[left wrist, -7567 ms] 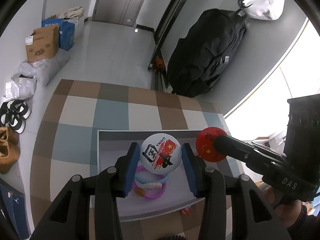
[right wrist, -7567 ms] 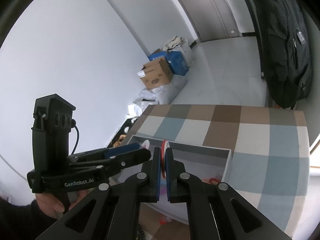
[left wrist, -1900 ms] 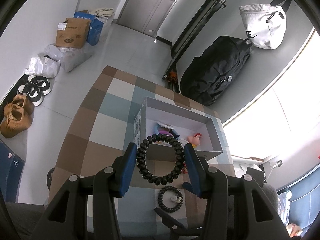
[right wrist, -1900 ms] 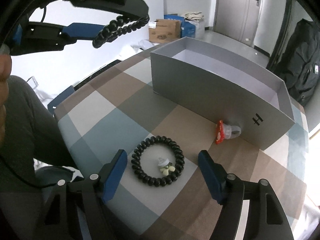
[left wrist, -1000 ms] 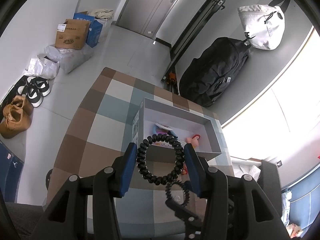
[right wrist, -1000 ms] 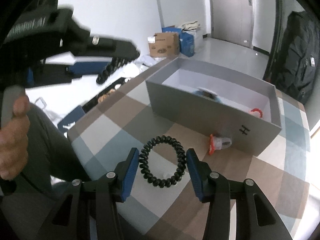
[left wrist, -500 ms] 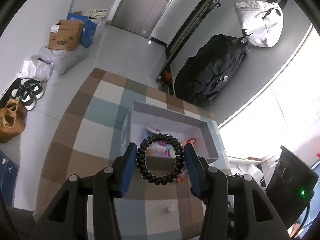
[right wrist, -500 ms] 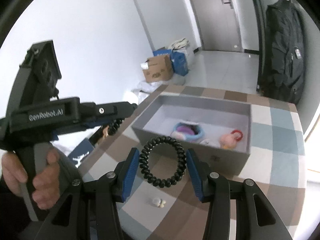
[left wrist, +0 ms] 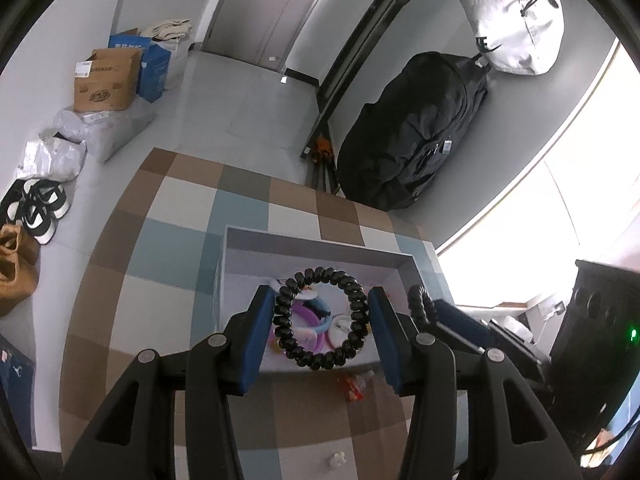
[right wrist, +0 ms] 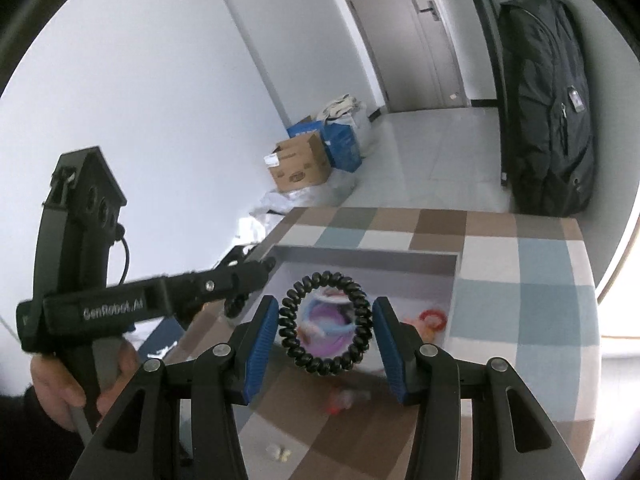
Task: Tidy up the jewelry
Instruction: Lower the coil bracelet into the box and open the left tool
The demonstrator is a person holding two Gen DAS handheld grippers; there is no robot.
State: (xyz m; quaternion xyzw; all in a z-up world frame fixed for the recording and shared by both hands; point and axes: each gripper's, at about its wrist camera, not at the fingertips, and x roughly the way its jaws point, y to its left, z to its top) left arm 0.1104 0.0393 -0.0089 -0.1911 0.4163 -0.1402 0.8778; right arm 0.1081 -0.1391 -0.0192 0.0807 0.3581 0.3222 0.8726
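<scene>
Above checkered table [left wrist: 168,216], coil bracelets [left wrist: 320,318] between each tool's [left wrist: 321,334] fingers.

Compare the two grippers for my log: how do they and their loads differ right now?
The left gripper enters the grey box from its left end; the right gripper comes over its near wall. Left's coil tie looks sharp; right's coil tie hangs over blurred contents. Both clamp a black spiral ring between blue pads, above the box.
</scene>
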